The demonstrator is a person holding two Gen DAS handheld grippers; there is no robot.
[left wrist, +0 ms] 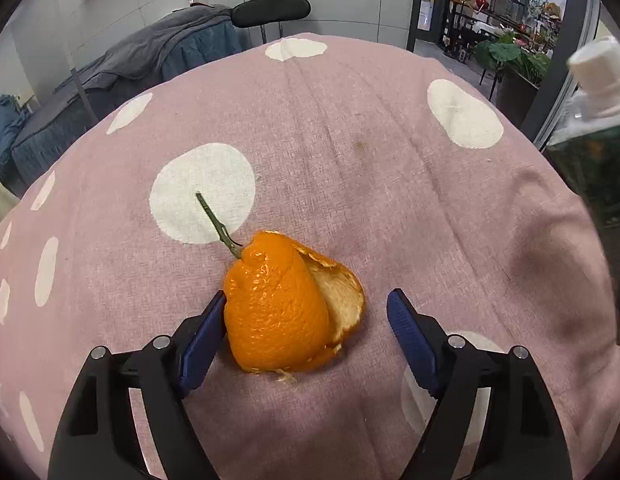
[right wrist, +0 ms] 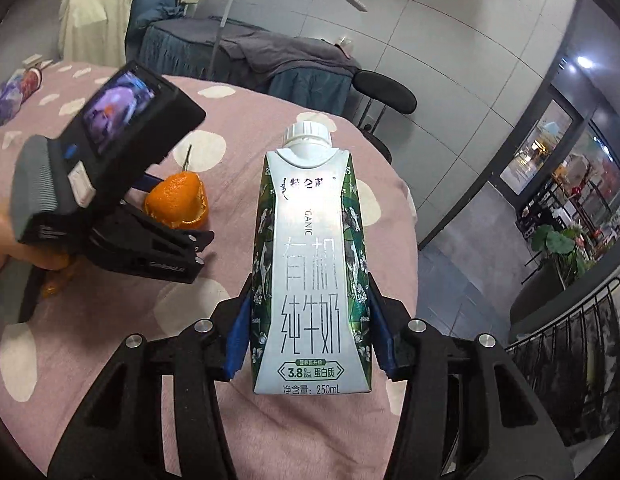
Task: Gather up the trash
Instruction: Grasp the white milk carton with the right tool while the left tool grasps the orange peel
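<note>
In the right wrist view, the right gripper (right wrist: 310, 334) holds a white-and-green capped milk carton (right wrist: 310, 264) at lower centre, fingers clamped on both sides. Left gripper (left wrist: 306, 316): fingers apart around the orange citrus peel with green stem (left wrist: 280, 304) lying on the pink white-dotted desk cloth (left wrist: 350, 128); only the left finger touches it.

Lying low centre in the left wrist frame: orange peel (left wrist: 284, 304) on the tablecloth (left wrist: 350, 152), stem (left wrist: 218, 224) up-left. At right edge: milk carton (left wrist: 594, 120). Beyond table: chair (left wrist: 272, 10).
</note>
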